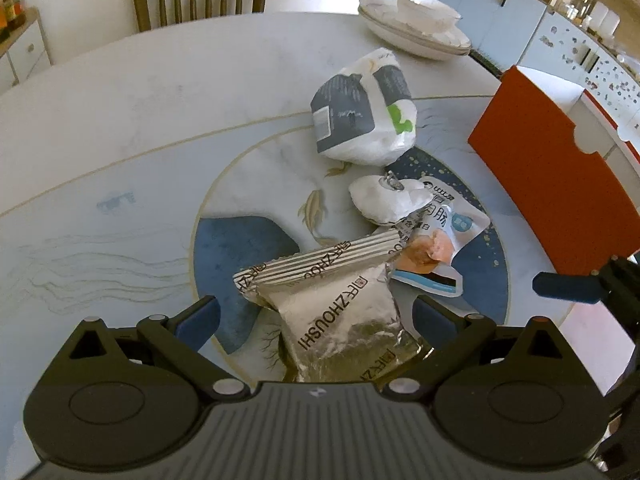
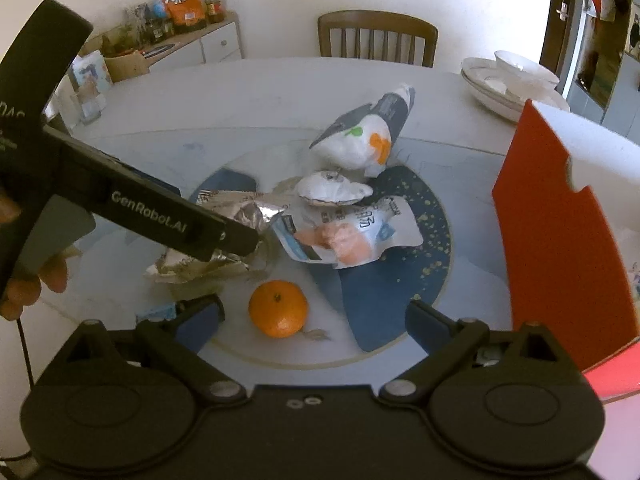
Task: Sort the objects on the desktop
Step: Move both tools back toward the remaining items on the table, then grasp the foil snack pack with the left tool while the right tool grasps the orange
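Your left gripper is spread around the silver packet; your right gripper is apart, the orange between its fingers, toward 11 o'clock.

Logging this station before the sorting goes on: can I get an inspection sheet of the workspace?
Surface: round pale table with a blue painted centre.
Job's things: silver foil packet, torn sausage wrapper, crumpled white wrapper, white and grey bag, orange, red box.
Clutter: stacked white dishes.
Grippers: left gripper open around the foil packet; right gripper open, holding nothing, above the orange.
Cables: thin dark cord at the left edge.
Surroundings: wooden chair, sideboard with jars and snacks.
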### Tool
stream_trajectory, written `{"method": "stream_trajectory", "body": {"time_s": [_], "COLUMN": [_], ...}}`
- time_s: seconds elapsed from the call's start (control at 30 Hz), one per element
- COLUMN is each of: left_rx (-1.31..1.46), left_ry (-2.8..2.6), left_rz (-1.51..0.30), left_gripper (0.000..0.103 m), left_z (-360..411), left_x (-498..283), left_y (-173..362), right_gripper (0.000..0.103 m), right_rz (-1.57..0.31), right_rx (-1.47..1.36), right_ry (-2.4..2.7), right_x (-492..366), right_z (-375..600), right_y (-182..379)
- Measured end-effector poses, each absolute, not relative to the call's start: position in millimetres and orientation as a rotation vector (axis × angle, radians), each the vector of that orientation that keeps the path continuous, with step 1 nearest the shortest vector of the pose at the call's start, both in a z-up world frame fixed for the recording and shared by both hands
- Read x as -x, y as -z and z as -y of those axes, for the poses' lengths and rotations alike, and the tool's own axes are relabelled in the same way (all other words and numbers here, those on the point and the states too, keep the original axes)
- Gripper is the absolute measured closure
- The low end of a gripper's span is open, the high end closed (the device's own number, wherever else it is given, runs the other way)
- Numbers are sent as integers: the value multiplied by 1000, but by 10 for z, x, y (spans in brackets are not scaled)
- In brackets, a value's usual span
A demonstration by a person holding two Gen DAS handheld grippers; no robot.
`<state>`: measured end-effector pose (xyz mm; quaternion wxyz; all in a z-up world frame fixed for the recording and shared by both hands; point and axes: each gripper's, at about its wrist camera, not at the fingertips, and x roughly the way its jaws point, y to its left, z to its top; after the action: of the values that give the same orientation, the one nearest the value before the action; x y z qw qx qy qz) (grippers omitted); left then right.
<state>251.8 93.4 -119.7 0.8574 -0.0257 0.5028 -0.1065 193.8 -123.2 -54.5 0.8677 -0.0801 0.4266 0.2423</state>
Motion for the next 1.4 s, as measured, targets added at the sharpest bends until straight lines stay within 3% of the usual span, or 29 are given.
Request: {"method": "stream_trajectory", "body": {"time_s": [0.43,0.7,0.8,1.03,1.23,1.33,1.4], "left_rx": [68,83,80,138,196,194,196], "left_ry": [222,241,239,273,283,279,273], "left_rz": [-1087,-1081,-1076,-1082,-1090,-1090,-1087], "left_gripper": [0,4,10,36,43,44,46], "left_z": [-922,-927,-923,-936,-1003,-1003,-1010], "left_x": [-2545,-2506,-2498,-2463,-2433,-2403,-2383], "left_y": [1299,1288,1272,1224,1202,1194,1185], "right_gripper": [18,31,38,52,57,67,67], "right_rz": [-916,-907,-911,-900,-895,-901,-901], "right_rx": [158,179,191,223,231,229,236], "right_ry": [-490,-505,-511,-518,-529,-547,-547], "right_x": [-2004,-2009,-2018,-2005,-1986,-1976,-1961], "right_z": [1133,1072,1042,997,978,968,956], "right_y": [693,704,717,700,679,673,666]}}
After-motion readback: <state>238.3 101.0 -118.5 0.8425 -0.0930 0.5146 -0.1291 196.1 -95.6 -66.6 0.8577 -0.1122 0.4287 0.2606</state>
